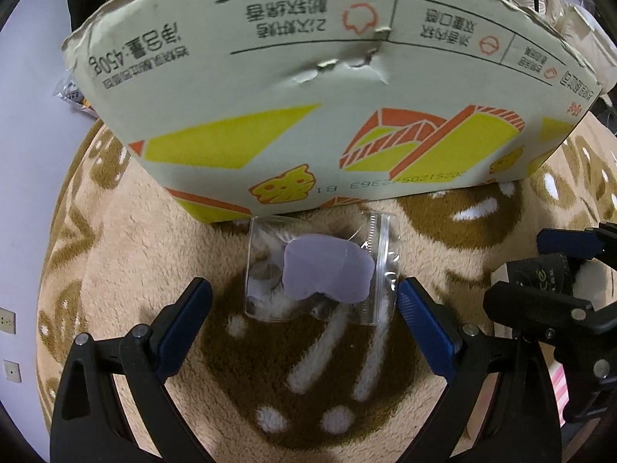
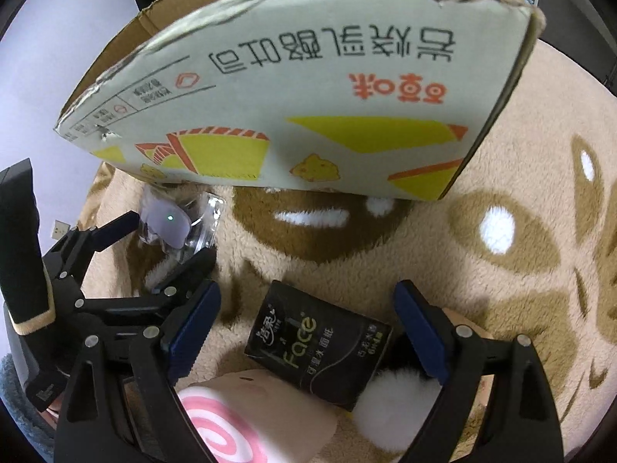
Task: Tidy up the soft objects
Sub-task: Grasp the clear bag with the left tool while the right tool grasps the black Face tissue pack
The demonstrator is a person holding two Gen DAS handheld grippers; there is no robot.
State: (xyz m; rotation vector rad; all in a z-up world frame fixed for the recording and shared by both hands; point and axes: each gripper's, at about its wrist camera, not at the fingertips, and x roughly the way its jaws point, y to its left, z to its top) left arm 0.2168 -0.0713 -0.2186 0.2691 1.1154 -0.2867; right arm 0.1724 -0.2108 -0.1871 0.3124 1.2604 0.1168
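Note:
A clear zip bag with a lilac soft piece inside [image 1: 324,272] lies on the plush blanket just in front of the printed cardboard box [image 1: 308,88]. My left gripper [image 1: 304,308] is open, its blue pads on either side of the bag's near end, apart from it. In the right wrist view the same bag [image 2: 173,223] and the left gripper [image 2: 166,239] show at the left. My right gripper [image 2: 306,320] is open above a black tissue pack [image 2: 312,343]. A pink-swirl soft item [image 2: 219,428] and a white fluffy item [image 2: 389,405] lie beneath it.
The beige and brown plush blanket [image 1: 127,231] covers the surface. The box [image 2: 308,96] stands tall right behind the bag, its open top away from me. A wall with sockets [image 1: 7,320] is at the left. The right gripper's body [image 1: 559,301] is close on the right.

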